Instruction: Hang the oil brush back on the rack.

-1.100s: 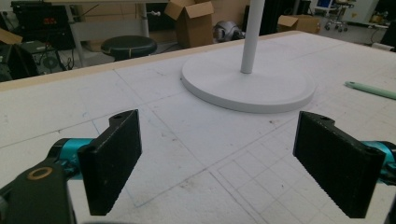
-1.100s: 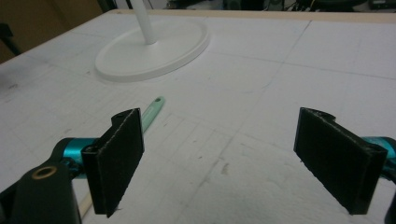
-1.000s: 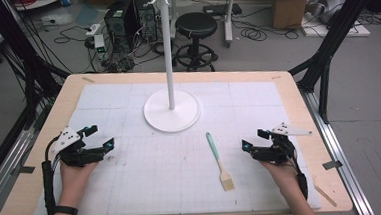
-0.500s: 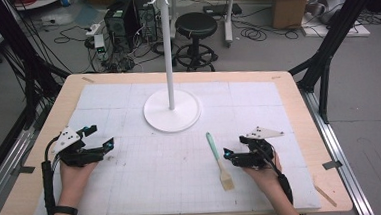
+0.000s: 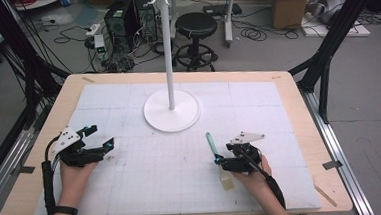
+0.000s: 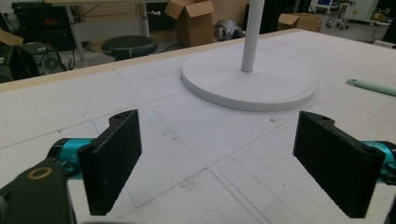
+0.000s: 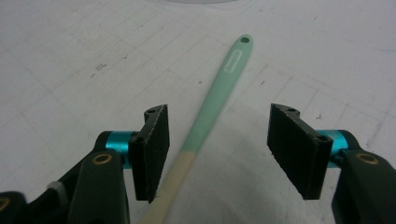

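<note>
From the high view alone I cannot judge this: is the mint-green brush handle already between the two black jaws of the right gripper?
Observer: Yes. In the right gripper view the mint-green brush handle lies between the jaws of the right gripper. They have just been closing, but the pads do not clamp it yet.
Operator: Is it centred?
Observer: No, it runs close beside one jaw and far from the other.
Operator: And the left gripper?
Observer: The left gripper is wide open, nothing between its jaws, facing the round white stand base.
</note>
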